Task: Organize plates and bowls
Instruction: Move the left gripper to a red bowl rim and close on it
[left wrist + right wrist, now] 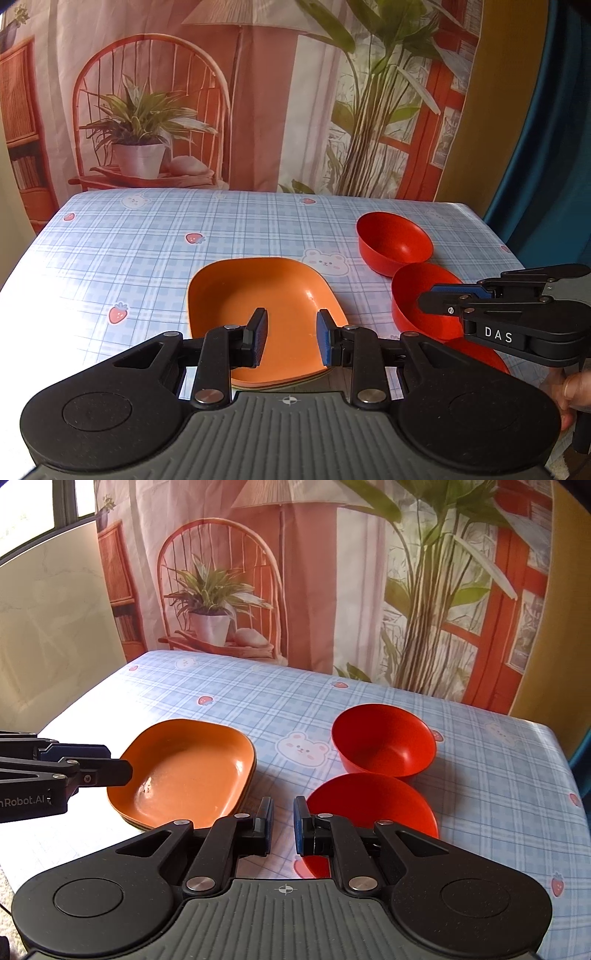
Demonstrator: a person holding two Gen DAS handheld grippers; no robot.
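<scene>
A stack of orange square plates (258, 314) (188, 771) lies on the table's near middle. My left gripper (291, 336) hovers over its near edge, jaws open and empty; it also shows in the right wrist view (122, 770). Three red bowls stand to the right: a far bowl (393, 242) (384, 738), a middle bowl (417, 295) (369, 805), and a near one (480, 354) mostly hidden. My right gripper (283, 823) is open and empty, just left of the middle bowl; in the left wrist view (428, 301) it reaches over that bowl.
The table (184, 229) (480, 775) wears a blue checked cloth with bears and strawberries. A printed backdrop (240, 92) hangs behind the far edge. A pale board (55, 627) stands at the left. The table's right edge (565, 753) is close to the bowls.
</scene>
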